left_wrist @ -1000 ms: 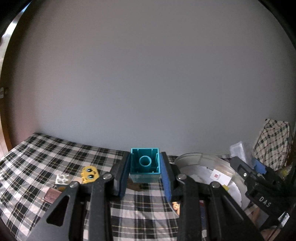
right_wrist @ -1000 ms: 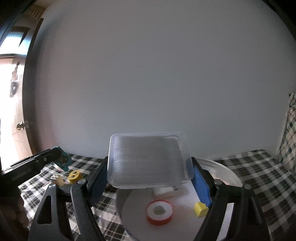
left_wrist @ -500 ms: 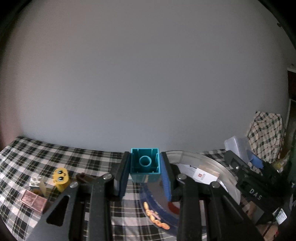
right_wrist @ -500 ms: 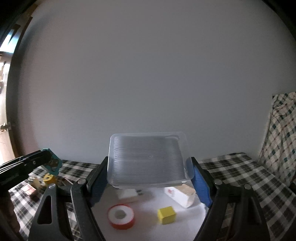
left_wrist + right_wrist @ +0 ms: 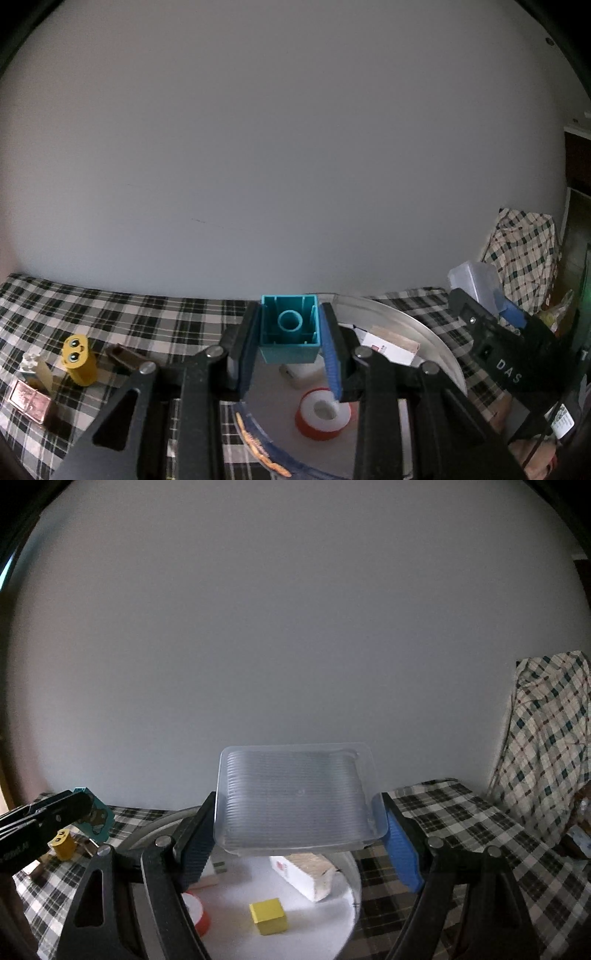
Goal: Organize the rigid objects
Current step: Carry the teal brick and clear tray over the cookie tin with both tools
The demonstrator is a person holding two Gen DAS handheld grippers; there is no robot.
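Note:
My left gripper (image 5: 290,345) is shut on a teal toy block (image 5: 289,334) and holds it above the near rim of a round white tray (image 5: 424,332). The block shows in the right wrist view (image 5: 94,819) at far left. My right gripper (image 5: 297,830) is shut on a clear ribbed plastic box (image 5: 297,805) and holds it above the tray (image 5: 352,878). In the tray lie a red-and-white tape roll (image 5: 323,411), a yellow cube (image 5: 268,915) and a white box (image 5: 303,875).
On the checked cloth (image 5: 129,314) to the left stand a yellow figure with eyes (image 5: 78,354), a brown piece (image 5: 122,356), a pink block (image 5: 29,398) and a small white piece (image 5: 29,363). A checked cloth (image 5: 546,738) hangs at the right.
Both grippers have moved right with their loads. The tray has come under them and the small objects have slid to the left of the views.

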